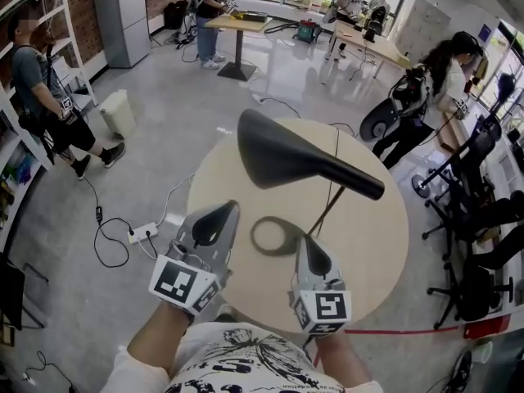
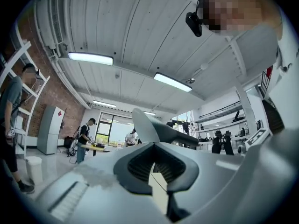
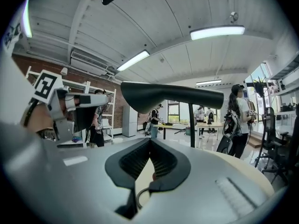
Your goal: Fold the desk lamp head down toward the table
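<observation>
Nothing's really done on this one yet, far as I can see. Closest in, both claws hang over the near edge of the round counter (image 1: 368, 244). The left claw (image 1: 229, 213) is at roughly 7 o'clock from the lamp's ring base (image 1: 256, 237). The right claw (image 1: 304, 246) is at about 5 o'clock, just beside the ring, though I can't tell if it's touching.

The left gripper view shows its jaws clenched tip to tip with nothing between them. The right gripper view shows the same, pinched together and empty.

A bit further out, the thin lamp arm (image 1: 327, 210) climbs from the ring's right side, leaning toward 1 o'clock. On top of it is the black lamp head (image 1: 286, 158), at 12 o'clock from the claws. It's lying about level and well clear of the counter, so the fold hasn't started.

My guess at what's left is basically everything. One claw has to get up onto the head and tip it down toward the counter, probably with the other steadying the base so the lamp doesn't slide or topple.

Way out past the counter there's a power strip (image 1: 143, 233) on the floor at 9 o'clock, and office chairs (image 1: 467, 178) at 3 o'clock.
</observation>
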